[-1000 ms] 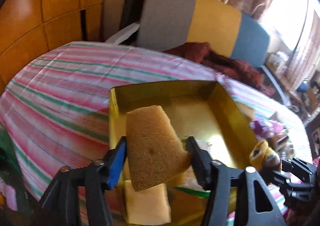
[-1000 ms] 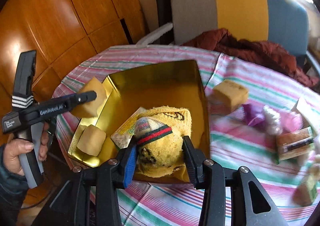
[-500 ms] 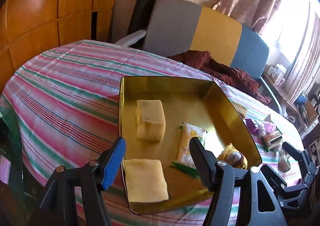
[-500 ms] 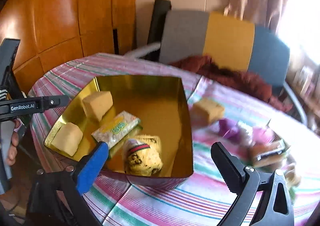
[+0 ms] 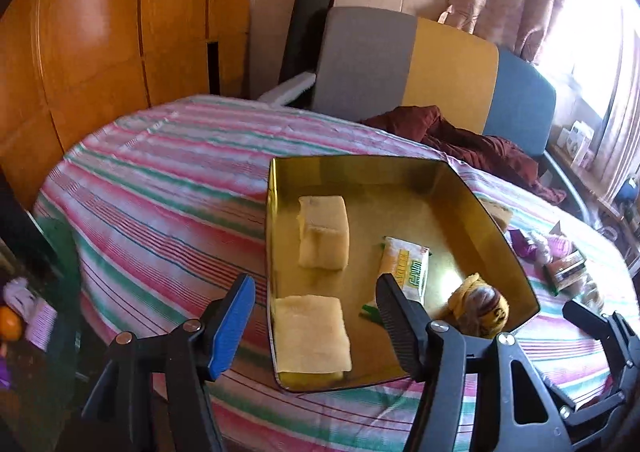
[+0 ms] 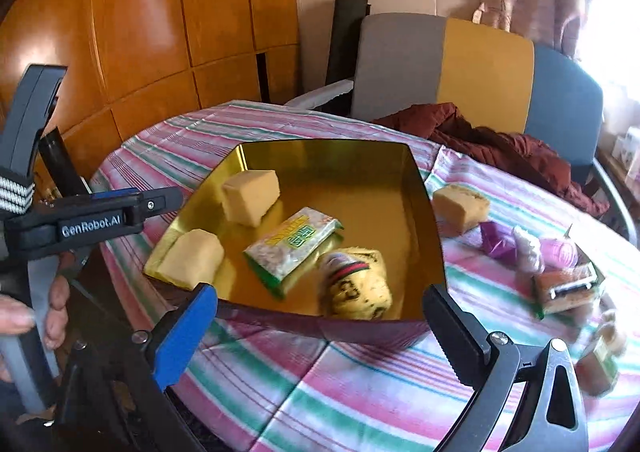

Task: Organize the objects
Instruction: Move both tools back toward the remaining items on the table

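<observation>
Orange wood panelling and a grey, yellow and blue chair back stand behind a round counter [image 6: 320, 384] covered in a pink, green and white striped cloth. On it sits a shallow gold tin [image 6: 430, 236] holding four things: a pale sponge block [image 6: 250, 196] toward the far left, a second sponge block [image 6: 192, 258] at the near left corner, a green-edged packet [image 6: 294, 246] lying flat in the middle, and a rolled yellow sock [image 6: 356, 282] with a red and green band at the near right. Right of the tin, on the cloth, another sponge block [image 6: 460, 206] lies beside purple and pink odds and ends and a small box. The right gripper [image 6: 320, 336] hangs just in front of the tin's near wall, spread wide with nothing between its jaws, having just let go and opened. The left gripper [image 5: 314, 316], seen in its own view, sits over the tin's near left corner, its jaws apart and empty, having just narrowed slightly. A hand [image 6: 28, 312] grips its handle at the left edge.
</observation>
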The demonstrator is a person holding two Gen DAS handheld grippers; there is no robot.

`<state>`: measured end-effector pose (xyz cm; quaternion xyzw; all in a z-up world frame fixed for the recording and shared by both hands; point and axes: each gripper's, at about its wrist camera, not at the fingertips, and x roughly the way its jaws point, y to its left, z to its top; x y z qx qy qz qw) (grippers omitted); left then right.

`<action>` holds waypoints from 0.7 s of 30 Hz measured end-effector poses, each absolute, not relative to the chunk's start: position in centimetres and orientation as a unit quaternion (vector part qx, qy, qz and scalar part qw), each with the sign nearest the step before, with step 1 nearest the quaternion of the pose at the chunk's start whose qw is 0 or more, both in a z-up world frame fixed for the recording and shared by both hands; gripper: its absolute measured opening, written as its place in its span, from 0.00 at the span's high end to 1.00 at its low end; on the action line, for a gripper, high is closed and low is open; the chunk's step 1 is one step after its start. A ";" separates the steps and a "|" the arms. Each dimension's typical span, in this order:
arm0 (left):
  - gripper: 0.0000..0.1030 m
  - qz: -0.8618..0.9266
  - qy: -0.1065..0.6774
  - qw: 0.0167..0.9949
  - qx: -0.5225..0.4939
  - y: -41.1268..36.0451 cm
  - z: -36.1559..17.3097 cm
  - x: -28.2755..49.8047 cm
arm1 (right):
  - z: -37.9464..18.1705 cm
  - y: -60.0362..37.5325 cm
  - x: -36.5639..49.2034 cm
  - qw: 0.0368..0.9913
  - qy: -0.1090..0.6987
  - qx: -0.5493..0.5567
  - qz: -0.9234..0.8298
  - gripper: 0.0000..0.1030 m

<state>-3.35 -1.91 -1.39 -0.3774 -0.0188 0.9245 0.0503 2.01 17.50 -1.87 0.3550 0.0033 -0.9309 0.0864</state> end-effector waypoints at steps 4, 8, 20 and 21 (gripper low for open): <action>0.38 0.926 -0.012 0.058 -0.373 -1.6 -1.0 -2.6 | -2.5 18.4 1.8 0.069 -0.038 0.367 -0.927 0.00; 0.38 0.922 -0.009 0.071 -0.379 -1.1 -1.1 -2.4 | -3.6 20.1 1.3 0.061 -0.100 0.402 -0.908 0.00; 0.38 0.913 -0.009 0.120 -0.389 0.5 -1.3 -2.3 | -3.1 22.4 2.6 0.040 -0.106 0.380 -0.918 0.00; 0.37 0.912 -0.008 0.124 -0.391 0.7 -1.4 -2.3 | -3.2 22.7 2.6 0.038 -0.109 0.381 -0.917 0.00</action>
